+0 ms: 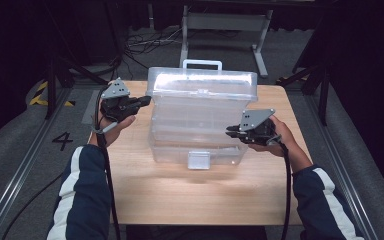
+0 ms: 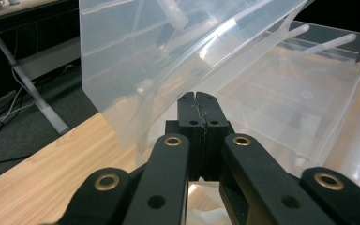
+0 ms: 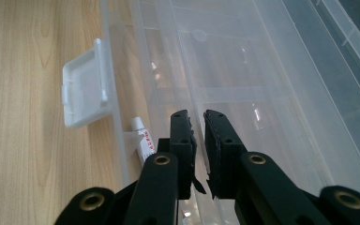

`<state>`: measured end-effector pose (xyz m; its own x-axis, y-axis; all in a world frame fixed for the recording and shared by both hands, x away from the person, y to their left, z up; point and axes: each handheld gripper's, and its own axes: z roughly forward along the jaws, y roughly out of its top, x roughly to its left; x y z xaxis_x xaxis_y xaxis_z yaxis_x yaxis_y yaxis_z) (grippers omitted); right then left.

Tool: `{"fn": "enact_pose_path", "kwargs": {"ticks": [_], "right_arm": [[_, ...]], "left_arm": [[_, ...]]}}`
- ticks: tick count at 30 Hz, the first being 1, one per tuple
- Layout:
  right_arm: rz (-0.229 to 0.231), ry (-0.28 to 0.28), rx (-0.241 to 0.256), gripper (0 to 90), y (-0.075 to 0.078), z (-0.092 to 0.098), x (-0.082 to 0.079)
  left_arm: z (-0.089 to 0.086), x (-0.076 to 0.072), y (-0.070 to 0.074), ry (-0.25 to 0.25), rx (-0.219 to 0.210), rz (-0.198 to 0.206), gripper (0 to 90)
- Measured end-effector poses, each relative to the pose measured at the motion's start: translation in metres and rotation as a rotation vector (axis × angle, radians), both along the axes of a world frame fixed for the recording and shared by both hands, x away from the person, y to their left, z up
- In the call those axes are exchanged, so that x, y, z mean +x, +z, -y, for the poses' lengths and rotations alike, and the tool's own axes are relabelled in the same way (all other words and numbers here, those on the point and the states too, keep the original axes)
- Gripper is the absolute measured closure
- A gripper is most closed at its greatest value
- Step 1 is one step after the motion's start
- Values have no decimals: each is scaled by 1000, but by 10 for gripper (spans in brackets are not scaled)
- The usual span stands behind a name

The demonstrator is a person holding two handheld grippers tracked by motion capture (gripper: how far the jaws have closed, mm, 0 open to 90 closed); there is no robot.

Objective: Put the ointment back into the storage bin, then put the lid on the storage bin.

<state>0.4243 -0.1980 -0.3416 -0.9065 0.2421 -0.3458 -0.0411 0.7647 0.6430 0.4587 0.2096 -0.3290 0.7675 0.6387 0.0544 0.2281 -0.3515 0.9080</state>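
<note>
A clear plastic toolbox [image 1: 198, 145] stands in the middle of the wooden table [image 1: 190, 195], its lid [image 1: 202, 82] raised. My left gripper [image 1: 141, 102] is at the lid's left end; in the left gripper view it [image 2: 197, 97] is shut, its tips right under the tilted lid [image 2: 168, 56], with nothing seen between the jaws. My right gripper [image 1: 230, 131] is at the box's right side. Its jaws [image 3: 197, 117] stand a thin gap apart, pinched on the clear rim of the inner tray [image 3: 243, 70]. A small white tube with red print [image 3: 143, 143] lies in the base.
The box's white latch [image 1: 199, 160] hangs open at the front, also seen as the latch [image 3: 85, 91] beside bare table. A white carry handle [image 1: 202, 63] tops the lid. Cables and a metal table frame [image 1: 225, 22] lie on the floor beyond.
</note>
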Motion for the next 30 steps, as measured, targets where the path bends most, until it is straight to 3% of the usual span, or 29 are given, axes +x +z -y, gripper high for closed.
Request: {"fn": "enact_pose_path", "kwargs": {"ticks": [18, 30], "right_arm": [[0, -18, 17, 825, -3, 7, -6], [3, -30, 12, 836, -5, 13, -11]], "left_arm": [[3, -11, 2, -31, 27, -8, 900], [10, -28, 0, -46, 79, -10, 900]]}}
